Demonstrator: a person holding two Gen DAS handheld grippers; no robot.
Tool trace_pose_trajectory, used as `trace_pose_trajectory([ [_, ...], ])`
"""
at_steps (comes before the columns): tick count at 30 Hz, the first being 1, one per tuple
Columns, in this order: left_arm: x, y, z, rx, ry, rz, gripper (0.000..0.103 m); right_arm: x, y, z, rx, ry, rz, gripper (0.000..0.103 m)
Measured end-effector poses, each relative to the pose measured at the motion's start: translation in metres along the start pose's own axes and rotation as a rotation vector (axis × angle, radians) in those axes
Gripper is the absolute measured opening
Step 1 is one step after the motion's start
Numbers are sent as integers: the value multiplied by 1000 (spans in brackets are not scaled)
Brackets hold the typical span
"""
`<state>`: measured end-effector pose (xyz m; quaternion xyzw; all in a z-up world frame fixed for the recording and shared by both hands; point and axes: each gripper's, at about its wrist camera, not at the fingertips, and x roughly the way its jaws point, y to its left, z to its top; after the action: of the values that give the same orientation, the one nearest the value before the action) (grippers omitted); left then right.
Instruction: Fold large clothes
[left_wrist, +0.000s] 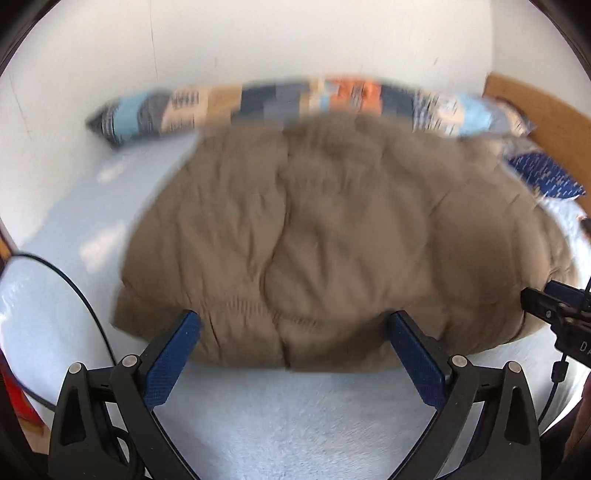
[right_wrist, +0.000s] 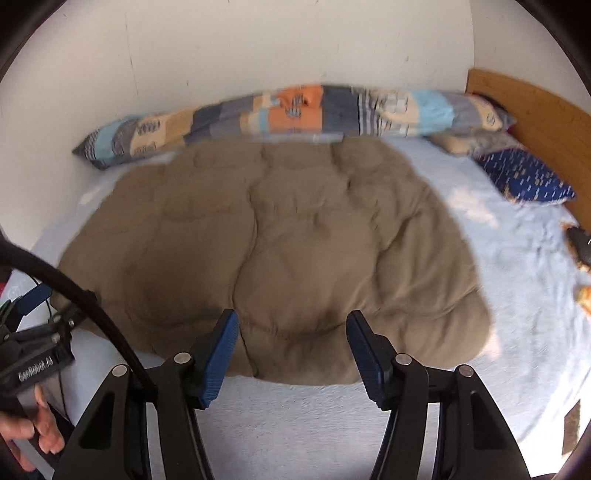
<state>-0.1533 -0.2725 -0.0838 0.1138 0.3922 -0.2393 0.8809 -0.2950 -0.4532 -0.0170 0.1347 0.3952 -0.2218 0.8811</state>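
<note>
My left gripper (left_wrist: 293, 326) and right gripper (right_wrist: 291, 328) hover with jaws apart and empty over the near edge of the brown quilt (left_wrist: 325, 229), spread flat on the bed (left_wrist: 288, 417) before the far patchwork pillow (right_wrist: 258, 114).

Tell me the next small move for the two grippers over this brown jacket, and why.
Probably lower both onto the near hem and close. The brown jacket lies spread on the light blue bedsheet, not yet folded. The left gripper and the right gripper both stand open above that edge, nothing between their pads, so a grip comes before any fold.
</note>
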Motion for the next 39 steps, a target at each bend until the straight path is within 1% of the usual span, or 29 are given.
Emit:
trace_pose_trajectory([
  [1,4,0,0,-5,6,0,103,17,-1,-3,7,63,-7,65],
  [2,6,0,1,0,0,6,103,26,-3,-4,19,88,-1,65],
  [4,8,-7,4,17,-3,35,103,35,-6,-4,24,100,5,65],
  [7,14,-10,2,3,15,43,103,41,-9,-4,22,105,12,66],
  [10,6,-10,3,8,-5,45,103,48,-9,-6,10,128,21,66],
  [13,-18,-7,1,12,-61,14,103,31,-11,-6,14,94,44,66],
  [16,-60,-8,4,10,-185,-19,103,6,-17,-6,43,39,75,66],
  [17,-72,-8,4,7,-216,-17,103,-2,-18,-6,43,21,71,66],
  [18,-83,-8,4,0,-241,-19,103,-13,-20,-6,43,-13,53,68],
  [19,-96,-9,2,-9,-270,-26,103,-21,-18,-4,40,-42,37,74],
  [20,-107,-9,0,-20,-288,-26,103,-29,-19,-5,36,-66,23,76],
  [22,-122,-8,-5,-49,-280,-20,103,-46,-21,-11,39,-112,-10,79],
  [24,-127,-6,-7,-56,-256,-32,103,-60,-22,-21,47,-135,-10,82],
  [25,-130,-5,-8,-59,-264,-35,103,-65,-22,-25,46,-138,-11,82],
  [28,-136,-6,-12,-80,-306,3,103,-76,-16,-37,24,-152,-11,84],
  [30,-135,-7,-12,-84,-293,8,103,-73,-11,-35,-6,-150,-19,84],
  [32,-129,-9,-9,-68,-246,17,103,-68,-9,-34,-15,-135,-23,85],
  [33,-125,-10,-6,-39,-203,21,103,-65,-9,-33,-14,-128,-20,85],
  [34,-117,-13,-3,4,-154,36,103,-63,-9,-34,-12,-120,-17,85],
  [35,-112,-14,-3,20,-135,60,103,-62,-8,-35,-13,-116,-17,85],
  [36,-108,-12,-3,21,-123,91,103,-60,-7,-35,-15,-112,-18,85],
  [37,-104,-9,-3,13,-109,101,103,-59,-6,-35,-17,-108,-18,85],
  [39,-97,-4,-3,-1,-65,59,103,-55,-3,-37,-27,-97,-16,85],
])
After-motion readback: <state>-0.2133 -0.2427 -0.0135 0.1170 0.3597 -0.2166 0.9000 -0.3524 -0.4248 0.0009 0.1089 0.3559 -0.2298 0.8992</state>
